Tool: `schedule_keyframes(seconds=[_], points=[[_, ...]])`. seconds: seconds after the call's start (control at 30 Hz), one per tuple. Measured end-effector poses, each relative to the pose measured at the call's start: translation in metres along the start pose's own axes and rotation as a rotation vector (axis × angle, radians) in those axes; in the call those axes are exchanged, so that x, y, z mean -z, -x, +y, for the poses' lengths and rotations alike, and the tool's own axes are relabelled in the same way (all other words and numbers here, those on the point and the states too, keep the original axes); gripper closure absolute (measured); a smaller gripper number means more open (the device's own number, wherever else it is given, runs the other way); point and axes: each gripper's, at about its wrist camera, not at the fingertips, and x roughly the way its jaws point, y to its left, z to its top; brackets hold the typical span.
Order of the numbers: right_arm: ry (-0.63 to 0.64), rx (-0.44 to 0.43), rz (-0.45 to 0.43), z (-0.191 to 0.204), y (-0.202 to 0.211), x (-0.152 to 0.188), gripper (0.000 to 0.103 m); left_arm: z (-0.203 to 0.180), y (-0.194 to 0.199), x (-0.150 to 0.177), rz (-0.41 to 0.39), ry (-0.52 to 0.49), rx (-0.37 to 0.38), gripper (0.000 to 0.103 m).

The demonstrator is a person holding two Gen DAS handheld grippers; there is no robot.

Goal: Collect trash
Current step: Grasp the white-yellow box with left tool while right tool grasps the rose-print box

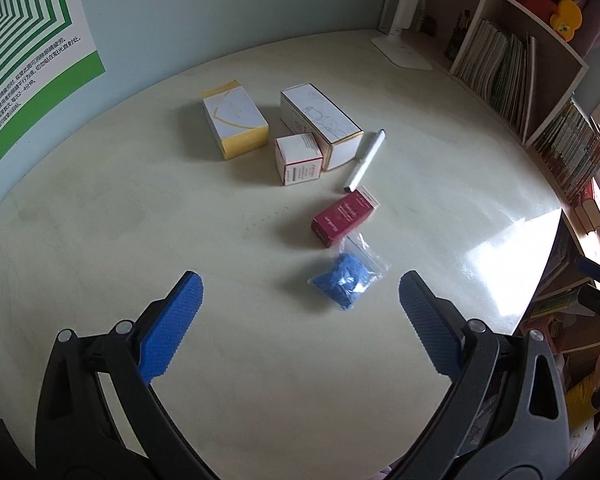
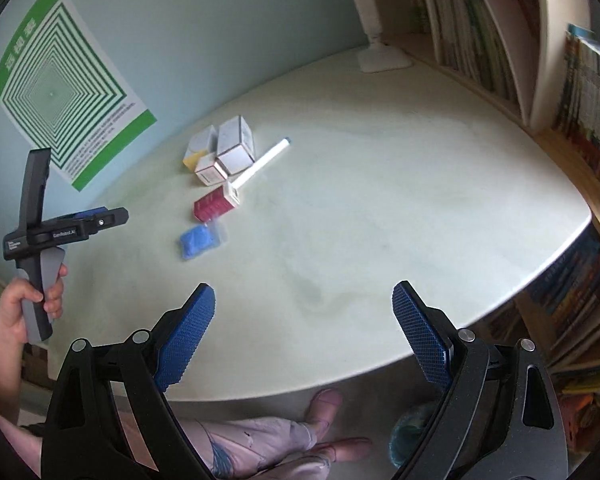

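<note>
On the pale table (image 1: 180,248) lie a clear bag with blue stuff (image 1: 346,280), a dark red box (image 1: 342,218), a white pen (image 1: 365,160), a small white-and-pink box (image 1: 299,159), a long white box (image 1: 320,124) and a yellow-and-white box (image 1: 235,118). My left gripper (image 1: 300,300) is open and empty, just short of the blue bag. My right gripper (image 2: 303,312) is open and empty over the table's near edge, far from the items. The right wrist view shows the bag (image 2: 199,240), the red box (image 2: 216,203), the pen (image 2: 265,162) and the left gripper (image 2: 104,216).
A white lamp base (image 1: 402,50) stands at the table's back right. Bookshelves (image 1: 512,76) full of books line the right side. A green striped poster (image 2: 66,92) hangs on the wall. A leg and foot (image 2: 300,428) show below the table's edge.
</note>
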Motion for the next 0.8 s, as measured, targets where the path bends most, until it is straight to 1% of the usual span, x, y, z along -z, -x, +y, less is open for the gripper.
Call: schedule_keyframes(seconds=[0.2,0.27,0.37,0.43,0.5,0.6,0.73,0.8], points=[[0.061,-0.052,0.030,0.034,-0.042,-0.047,0.013,0.031,-0.014,-0.023,0.004,0.027,0.006,0.007],[0.068,-0.088,0.045,0.042,-0.055,-0.064,0.013,0.039,-0.021,-0.032,0.010,0.029,0.013,0.007],[0.077,-0.135,0.083,0.051,-0.081,-0.091,0.013,0.050,-0.033,-0.046,0.007,0.043,0.069,0.007],[0.090,-0.157,0.110,0.054,-0.097,-0.107,0.013,0.059,-0.041,-0.056,-0.008,0.058,0.131,0.007],[0.104,-0.175,0.136,0.057,-0.116,-0.126,0.013,0.065,-0.049,-0.067,-0.009,0.055,0.135,0.007],[0.121,-0.201,0.171,0.060,-0.144,-0.150,0.013,0.073,-0.069,-0.085,0.016,0.057,0.125,0.007],[0.136,-0.246,0.215,0.065,-0.178,-0.177,0.013,0.080,-0.097,-0.107,0.041,0.066,0.183,0.007],[0.146,-0.263,0.236,0.068,-0.194,-0.189,0.013,0.082,-0.113,-0.116,0.056,0.055,0.171,0.007]])
